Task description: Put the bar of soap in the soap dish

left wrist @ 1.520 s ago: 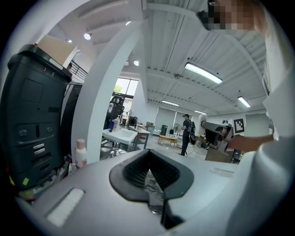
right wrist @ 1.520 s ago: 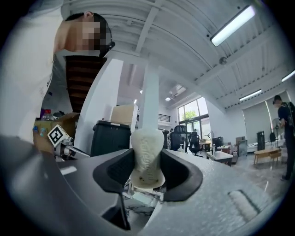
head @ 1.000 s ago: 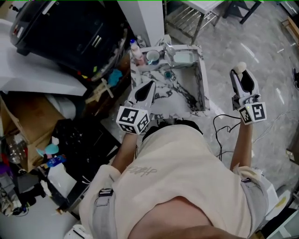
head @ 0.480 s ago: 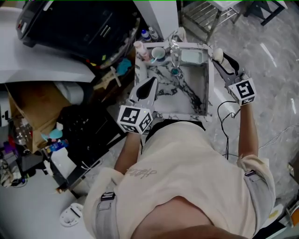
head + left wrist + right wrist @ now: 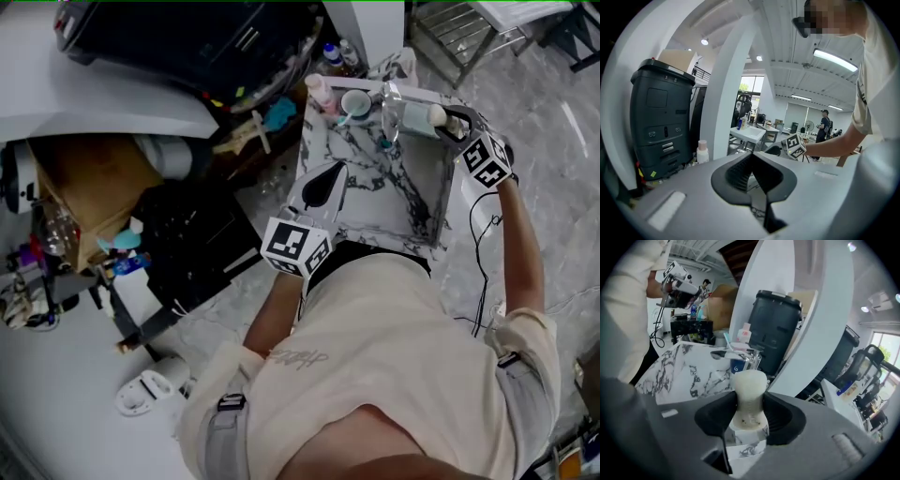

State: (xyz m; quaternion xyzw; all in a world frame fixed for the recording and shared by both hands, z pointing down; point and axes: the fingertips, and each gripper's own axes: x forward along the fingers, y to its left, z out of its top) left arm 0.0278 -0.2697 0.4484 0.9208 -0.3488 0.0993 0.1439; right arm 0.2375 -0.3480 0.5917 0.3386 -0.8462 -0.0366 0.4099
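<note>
Half done: the right gripper clamps the pale cream bar of soap, the translucent rectangular soap dish just ahead of it, release left; the left gripper is closed, empty

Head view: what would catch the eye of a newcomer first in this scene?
The white soap, clamped in the right hand-held gripper at the far right corner of the marble sink, stands out first. The left hand-held gripper, shut and empty, hangs over the sink's near left side. A big black bin fills the top left.
</note>
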